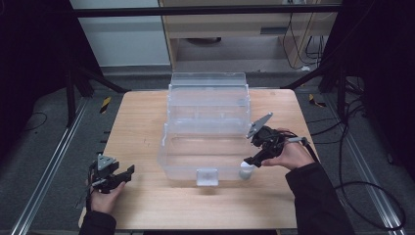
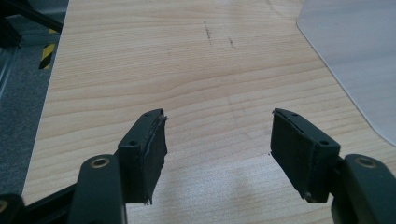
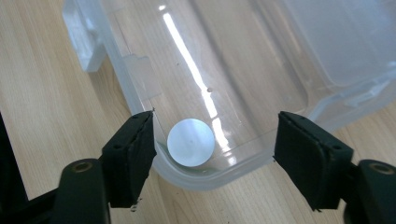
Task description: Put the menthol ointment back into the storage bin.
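Your right gripper (image 3: 212,158) hangs with jaws parted and empty, straight above the white cap (image 3: 191,142), which lies flat inside the clear bin (image 3: 261,60), tucked into its near right corner. The cap sits between the jaw lines but below them, nearer the left pad in the right gripper view, and the bin's rounded wall crosses under both pads. Your left gripper (image 2: 217,149) is likewise spread wide and empty over bare table (image 2: 140,60), well away at the near left.
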{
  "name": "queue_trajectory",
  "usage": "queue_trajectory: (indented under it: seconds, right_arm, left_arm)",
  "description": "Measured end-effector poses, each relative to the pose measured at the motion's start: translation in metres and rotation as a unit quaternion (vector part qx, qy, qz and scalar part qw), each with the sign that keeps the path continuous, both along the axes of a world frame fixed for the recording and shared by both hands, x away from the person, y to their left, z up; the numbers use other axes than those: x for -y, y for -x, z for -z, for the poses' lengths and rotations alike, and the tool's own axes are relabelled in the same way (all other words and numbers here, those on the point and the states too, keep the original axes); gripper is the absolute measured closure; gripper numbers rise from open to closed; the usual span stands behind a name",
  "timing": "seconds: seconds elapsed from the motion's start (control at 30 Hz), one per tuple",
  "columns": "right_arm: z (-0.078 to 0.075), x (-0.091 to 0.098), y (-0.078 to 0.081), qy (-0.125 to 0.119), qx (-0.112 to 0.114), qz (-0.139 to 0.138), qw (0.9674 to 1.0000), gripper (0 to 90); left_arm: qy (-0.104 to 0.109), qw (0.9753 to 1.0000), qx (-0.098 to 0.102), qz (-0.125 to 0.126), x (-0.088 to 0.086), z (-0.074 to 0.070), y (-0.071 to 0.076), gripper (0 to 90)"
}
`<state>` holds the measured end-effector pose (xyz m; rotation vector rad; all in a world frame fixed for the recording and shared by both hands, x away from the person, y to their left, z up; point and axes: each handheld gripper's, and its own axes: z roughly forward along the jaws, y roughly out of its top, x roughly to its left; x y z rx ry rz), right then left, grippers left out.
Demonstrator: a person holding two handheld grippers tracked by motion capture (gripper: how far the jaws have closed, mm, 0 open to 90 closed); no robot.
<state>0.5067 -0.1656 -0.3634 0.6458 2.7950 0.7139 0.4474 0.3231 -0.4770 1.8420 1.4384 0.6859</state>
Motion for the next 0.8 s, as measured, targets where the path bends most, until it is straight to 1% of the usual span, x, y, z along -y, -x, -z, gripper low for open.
queue_trajectory:
  seconds: [0.03,0.07,0.1,0.17,0.2,0.27,0.3,0.33,0.37,0.43,0.47,0.53,0.6,0.67,0.7,0.73,0.77,0.8]
  right_arm:
    - [-0.002,0.005,0.005,-0.014,0.011,0.007,0.9998,24.9]
    - [-0.002,0.008,0.008,-0.022,0.021,0.012,0.9995,24.2]
    - [-0.003,0.011,0.012,-0.036,0.031,0.019,0.9987,24.2]
    - [-0.002,0.02,0.02,-0.062,0.045,0.04,0.9963,23.3]
    - [-0.002,0.024,0.023,-0.077,0.052,0.05,0.9944,21.9]
    - [0.001,0.035,0.03,-0.101,0.067,0.083,0.9892,18.7]
    - [0.003,0.042,0.033,-0.117,0.08,0.1,0.9849,17.4]
    - [0.004,0.046,0.036,-0.127,0.087,0.109,0.9821,16.7]
    - [0.006,0.051,0.039,-0.139,0.094,0.119,0.9786,16.6]
    - [0.013,0.062,0.044,-0.166,0.106,0.139,0.9704,16.6]
    - [0.016,0.067,0.047,-0.174,0.109,0.15,0.9671,16.6]
    - [0.023,0.076,0.051,-0.189,0.118,0.173,0.9594,16.2]
    - [0.031,0.085,0.054,-0.206,0.125,0.195,0.9507,16.3]
    - [0.038,0.092,0.054,-0.209,0.125,0.214,0.9461,15.6]
    - [0.041,0.096,0.054,-0.211,0.13,0.225,0.9424,15.0]
    - [0.044,0.099,0.056,-0.219,0.135,0.235,0.9374,14.6]
    - [0.048,0.102,0.056,-0.225,0.132,0.243,0.9342,14.7]
    - [0.053,0.105,0.058,-0.23,0.14,0.254,0.929,14.8]
  left_arm:
    - [0.0,1.0,0.0,0.0,0.0,0.0,0.0,35.3]
    - [0.0,1.0,-0.001,0.002,0.0,0.0,0.0,35.3]
    - [-0.001,1.0,-0.002,0.003,0.0,0.0,0.0,35.3]
    - [-0.001,1.0,-0.003,0.003,0.0,0.001,0.0,35.4]
    - [-0.002,1.0,-0.003,0.002,0.0,0.001,0.0,35.5]
    - [-0.001,1.0,-0.003,0.002,0.0,0.001,0.0,36.1]
    - [-0.001,1.0,-0.003,0.002,0.0,0.001,0.0,36.4]
    - [-0.001,1.0,-0.003,0.003,0.0,0.001,0.0,36.8]
    - [-0.001,1.0,-0.003,0.003,0.0,0.001,0.0,37.3]
    - [-0.001,1.0,-0.003,0.005,0.0,0.001,0.0,39.0]
    - [-0.002,1.0,-0.005,0.005,0.001,0.002,-0.001,39.7]
    - [-0.002,1.0,-0.007,0.006,0.0,0.002,-0.001,40.9]
    - [0.0,0.9999,-0.007,0.008,0.0,0.002,-0.001,42.4]
    - [0.002,0.9999,-0.006,0.008,0.0,0.002,-0.001,43.5]
    - [0.002,0.9999,-0.006,0.009,0.0,0.002,-0.001,44.0]
    - [0.002,0.9999,-0.006,0.008,0.0,0.002,-0.001,44.4]
    - [0.001,0.9999,-0.006,0.008,0.0,0.002,-0.002,44.5]
    - [0.001,0.9999,-0.007,0.008,0.0,0.002,-0.002,44.5]
